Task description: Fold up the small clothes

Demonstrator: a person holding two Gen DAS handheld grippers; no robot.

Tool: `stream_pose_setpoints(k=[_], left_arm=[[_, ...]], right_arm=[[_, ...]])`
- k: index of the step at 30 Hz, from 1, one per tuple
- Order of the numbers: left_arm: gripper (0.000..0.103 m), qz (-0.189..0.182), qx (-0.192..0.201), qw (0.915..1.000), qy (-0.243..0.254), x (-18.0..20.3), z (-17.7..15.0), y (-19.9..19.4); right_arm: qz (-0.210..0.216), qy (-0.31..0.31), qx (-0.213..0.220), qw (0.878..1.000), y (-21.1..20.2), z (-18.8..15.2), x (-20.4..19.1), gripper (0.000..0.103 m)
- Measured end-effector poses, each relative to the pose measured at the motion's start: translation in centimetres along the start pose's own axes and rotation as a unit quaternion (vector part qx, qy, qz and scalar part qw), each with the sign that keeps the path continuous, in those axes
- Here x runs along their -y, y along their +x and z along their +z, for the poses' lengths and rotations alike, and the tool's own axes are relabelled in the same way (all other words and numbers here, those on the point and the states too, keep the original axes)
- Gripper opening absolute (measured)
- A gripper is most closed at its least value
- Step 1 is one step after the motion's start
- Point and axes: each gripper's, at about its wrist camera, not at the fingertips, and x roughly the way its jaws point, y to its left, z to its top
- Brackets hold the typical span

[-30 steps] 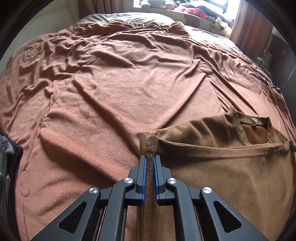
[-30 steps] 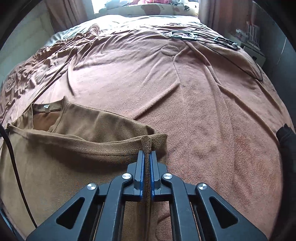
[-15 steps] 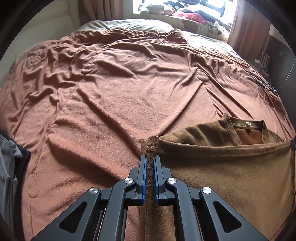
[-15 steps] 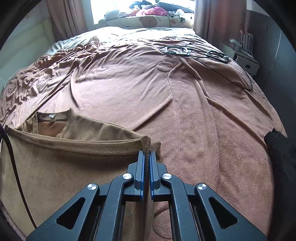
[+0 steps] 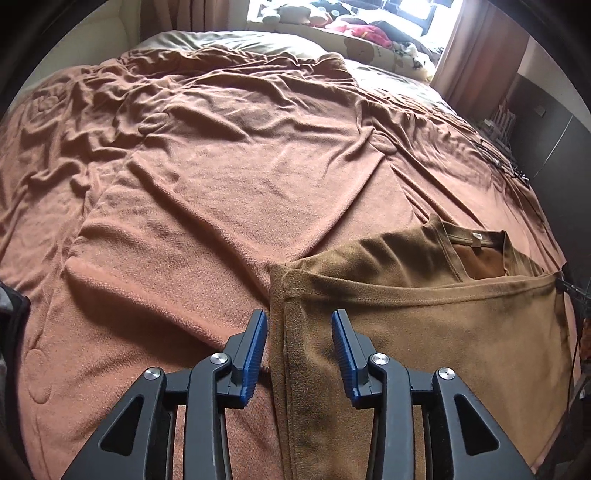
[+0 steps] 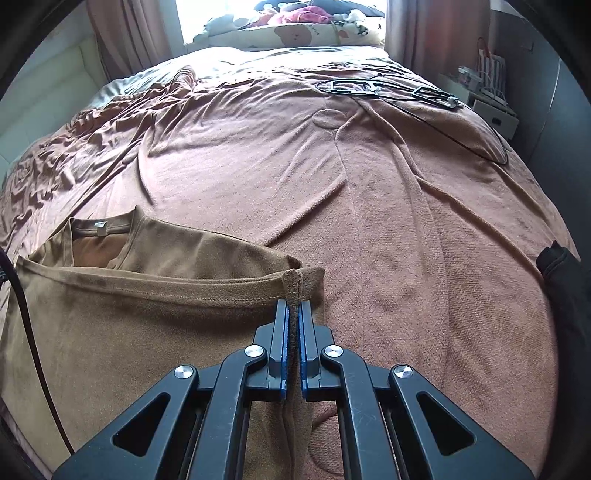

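A brown T-shirt point(image 5: 424, 332) lies on the bed, its bottom half folded up so the hem runs just below the neckline and label point(image 5: 476, 240). My left gripper point(image 5: 299, 328) is open, its jaws either side of the shirt's left folded corner, which lies flat on the blanket. In the right wrist view the shirt point(image 6: 140, 325) fills the lower left. My right gripper point(image 6: 293, 310) is shut on the shirt's right hem corner.
A rust-brown blanket point(image 5: 240, 155) covers the bed, wrinkled at the far left. Black hangers and cables point(image 6: 388, 90) lie at its far right. A dark garment point(image 6: 565, 273) sits at the right edge, another point(image 5: 11, 314) at the left edge. Pillows and toys point(image 6: 295, 26) line the headboard.
Both grippers carried the hem up toward the neckline and lowered it. My left gripper has opened and let go of its corner; the right stays shut on the other.
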Motion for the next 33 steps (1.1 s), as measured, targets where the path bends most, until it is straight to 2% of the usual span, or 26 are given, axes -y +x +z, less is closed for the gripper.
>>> stream_pose_setpoints(k=[7, 11, 17, 22, 33], left_arm=[[0.041, 0.027, -0.019, 0.999, 0.03, 0.9, 0.7, 2.5], [0.022, 0.033, -0.017, 0.9986, 0.037, 1.0, 0.8, 2.6], [0.01, 0.045, -0.01, 0.9986, 0.028, 0.4, 1.1, 2.0], [0.007, 0.049, 0.007, 0.9983, 0.031, 0.5, 1.3, 0.7], [0.007, 0.054, 0.039, 0.9974, 0.029, 1.3, 3.1, -2.8]], right_arm=[[0.007, 0.005, -0.009, 1.0, 0.7, -0.1, 0.3, 0.001], [0.011, 0.004, -0.022, 1.0, 1.3, 0.1, 0.5, 0.002], [0.008, -0.002, -0.026, 1.0, 1.9, 0.6, 0.4, 0.002], [-0.002, -0.008, -0.011, 1.0, 1.5, 0.5, -0.1, 0.001], [-0.009, -0.008, 0.041, 0.999, -3.0, 0.7, -0.6, 0.0]])
